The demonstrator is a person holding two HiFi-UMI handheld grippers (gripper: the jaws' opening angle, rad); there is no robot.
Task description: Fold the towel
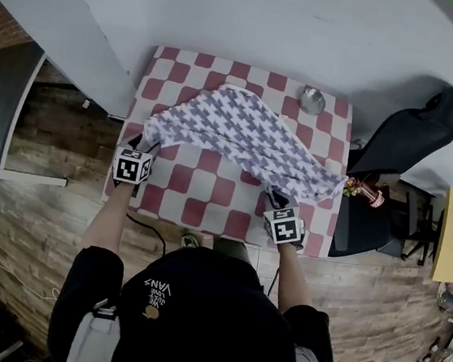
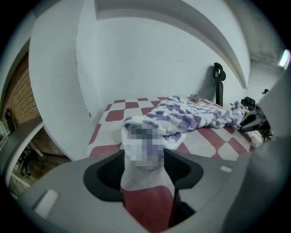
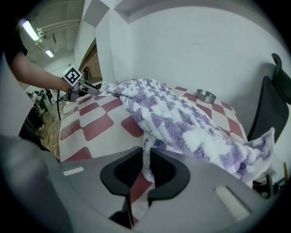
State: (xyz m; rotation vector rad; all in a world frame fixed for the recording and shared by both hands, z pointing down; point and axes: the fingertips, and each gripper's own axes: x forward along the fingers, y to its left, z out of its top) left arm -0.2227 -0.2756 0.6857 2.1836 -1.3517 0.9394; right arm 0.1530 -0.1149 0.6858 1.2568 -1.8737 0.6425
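A: Where is the towel (image 1: 240, 133) found on the counter (image 1: 200, 193)?

B: It is spread across the middle. Its long axis runs from the left edge to the right edge, where one end is bunched and seems to droop over. The bulk lies toward the far edge, short of a small metal bowl (image 1: 311, 100) near the far-right corner.

A: How are the tools placed against it?

B: Both are set at its near side, so the cloth lies ahead of each. The left tool (image 1: 146, 145) is found at the towel's left corner, by the counter's left edge. Its jaws are spread wide, and the corner is seen standing between them, not visibly pressed. The right tool (image 1: 276, 197) is nearly closed, and a thin fold of the near hem, toward the right end, is pinched in it.

A: What is the coming move judged to turn on?

B: On the left corner being gripped. One end of the near hem is held. With the other clamped, the hem could be lifted and carried toward the far edge, over the bulk. A pull by the right tool alone would likely drag the cloth askew.
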